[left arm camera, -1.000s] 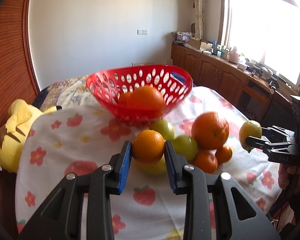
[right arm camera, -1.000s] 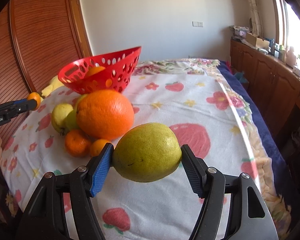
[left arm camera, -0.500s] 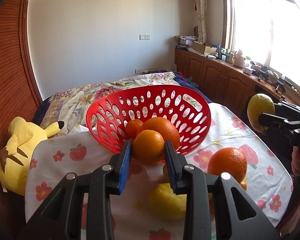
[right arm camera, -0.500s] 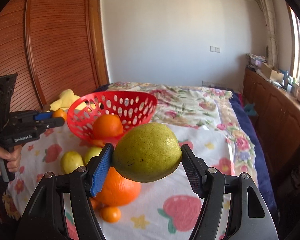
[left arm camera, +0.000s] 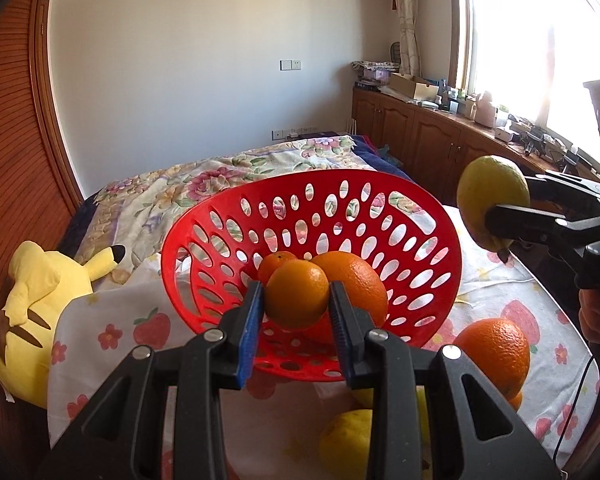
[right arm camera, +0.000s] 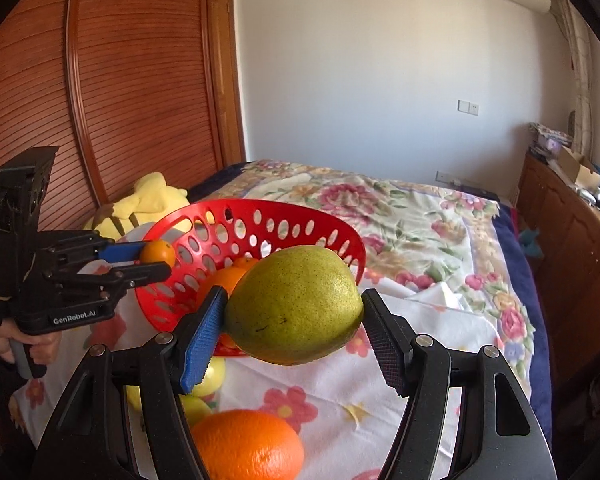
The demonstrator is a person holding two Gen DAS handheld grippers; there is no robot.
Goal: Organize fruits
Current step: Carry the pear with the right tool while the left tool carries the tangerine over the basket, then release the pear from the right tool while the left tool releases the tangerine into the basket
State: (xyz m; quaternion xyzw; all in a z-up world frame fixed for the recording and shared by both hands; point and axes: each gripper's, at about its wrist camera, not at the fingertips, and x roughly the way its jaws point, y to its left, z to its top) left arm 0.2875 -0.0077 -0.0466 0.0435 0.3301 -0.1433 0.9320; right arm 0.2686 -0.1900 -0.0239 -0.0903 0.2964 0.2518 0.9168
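My left gripper (left arm camera: 297,304) is shut on a small orange (left arm camera: 297,294) and holds it at the near rim of the red perforated basket (left arm camera: 340,208), which holds a big orange (left arm camera: 360,280) and a smaller one. My right gripper (right arm camera: 294,316) is shut on a yellow-green pear-like fruit (right arm camera: 294,304), held above the cloth just right of the basket (right arm camera: 300,224). In the left wrist view that fruit (left arm camera: 490,196) hangs beside the basket's right rim. In the right wrist view the left gripper (right arm camera: 156,258) shows with its orange (right arm camera: 158,252).
A loose big orange (left arm camera: 494,350) and yellow-green fruits (left arm camera: 346,444) lie on the flower-print cloth (left arm camera: 112,328) in front of the basket. A yellow plush toy (left arm camera: 40,292) lies at the left. Wooden cabinets (left arm camera: 420,136) run along the right wall.
Both grippers have risen and moved forward toward the basket with their fruits. The basket now looks closer and is seen more from above.
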